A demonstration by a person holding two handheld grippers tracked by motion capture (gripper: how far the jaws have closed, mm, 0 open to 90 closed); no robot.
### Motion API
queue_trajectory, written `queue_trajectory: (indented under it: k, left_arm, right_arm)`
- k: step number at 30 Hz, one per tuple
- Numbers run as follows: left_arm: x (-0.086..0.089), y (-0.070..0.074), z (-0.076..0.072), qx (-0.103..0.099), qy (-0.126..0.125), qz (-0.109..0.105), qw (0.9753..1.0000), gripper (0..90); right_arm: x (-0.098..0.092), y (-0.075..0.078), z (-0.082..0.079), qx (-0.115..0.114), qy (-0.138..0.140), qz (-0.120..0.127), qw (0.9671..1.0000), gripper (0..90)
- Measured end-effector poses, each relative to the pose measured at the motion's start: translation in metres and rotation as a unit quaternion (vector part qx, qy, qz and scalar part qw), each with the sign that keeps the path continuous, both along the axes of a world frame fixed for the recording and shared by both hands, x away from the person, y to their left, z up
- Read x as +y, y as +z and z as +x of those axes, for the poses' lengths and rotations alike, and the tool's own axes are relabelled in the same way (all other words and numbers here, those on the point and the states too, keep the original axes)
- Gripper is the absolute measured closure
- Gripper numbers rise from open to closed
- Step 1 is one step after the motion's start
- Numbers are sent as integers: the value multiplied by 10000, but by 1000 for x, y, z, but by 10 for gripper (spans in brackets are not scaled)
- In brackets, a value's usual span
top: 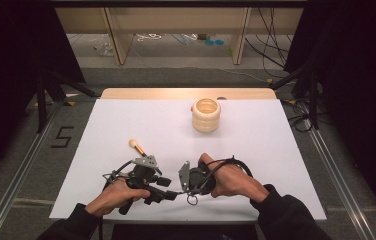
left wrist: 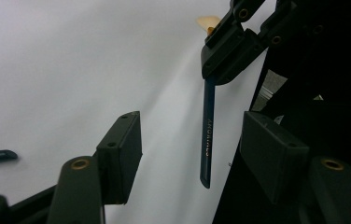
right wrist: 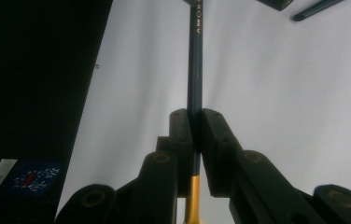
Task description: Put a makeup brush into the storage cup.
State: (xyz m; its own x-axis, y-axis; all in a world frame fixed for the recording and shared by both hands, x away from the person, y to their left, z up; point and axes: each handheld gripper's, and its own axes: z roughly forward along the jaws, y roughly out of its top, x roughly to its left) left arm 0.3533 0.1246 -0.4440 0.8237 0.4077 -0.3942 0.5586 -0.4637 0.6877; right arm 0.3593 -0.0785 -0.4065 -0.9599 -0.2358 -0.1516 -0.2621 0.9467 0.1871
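At the lower left of the high view we hold the left tool (top: 146, 176) released, its jaws spread wide above the white counter (top: 126, 125). A second brush (top: 137, 146) lies just above it. Right of centre, our right tool (right wrist: 196, 135) is clenched on the dark blue brush (right wrist: 194, 70), near its gold ferrule. A cream ringed cup (top: 206, 115) stands at upper centre.

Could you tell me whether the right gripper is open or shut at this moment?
Shut: the right gripper has both jaws pressed against the dark blue brush handle.
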Motion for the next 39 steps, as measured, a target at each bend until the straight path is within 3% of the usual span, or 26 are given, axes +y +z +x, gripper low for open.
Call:
queue_trajectory:
  k: [1,6,13,14,20,21,23,24,26,27,35,39]
  left_arm:
    - [0,0,0,0,0,0,10000,398]
    - [-4,-2,0,75,-67,52,9999,426]
    - [-10,-4,2,404,-207,126,9989,486]
    - [-11,-5,2,464,-199,80,9987,501]
    - [-14,-5,4,662,-290,-6,9974,571]
    - [-14,-5,4,727,-263,-7,9970,580]
    - [-11,-5,10,664,-589,245,9958,596]
    - [-11,-6,10,675,-567,181,9959,602]
    - [-14,-5,8,890,-396,60,9952,617]
    - [-14,-5,8,906,-420,72,9950,625]
    - [-16,-8,10,1023,-580,205,9929,655]
    - [-17,-9,10,1069,-616,225,9921,680]
  right_arm:
    - [0,1,-1,-89,-30,-60,9999,831]
    - [2,1,-2,-75,43,-63,9999,832]
    - [4,2,-4,-164,192,-97,9996,831]
    - [5,2,-4,-239,183,-135,9995,831]
    - [7,1,-5,-164,325,-150,9992,831]
    - [7,1,-6,-257,322,-167,9990,831]
    - [8,-2,-6,-95,333,1,9994,832]
    - [8,-2,-5,-140,440,28,9989,832]
    - [9,-1,-7,-130,419,-39,9990,832]
    - [9,1,-9,-222,316,-158,9991,832]
    - [10,0,-9,-125,451,-38,9989,831]
    - [11,2,-10,-221,435,-130,9987,831]
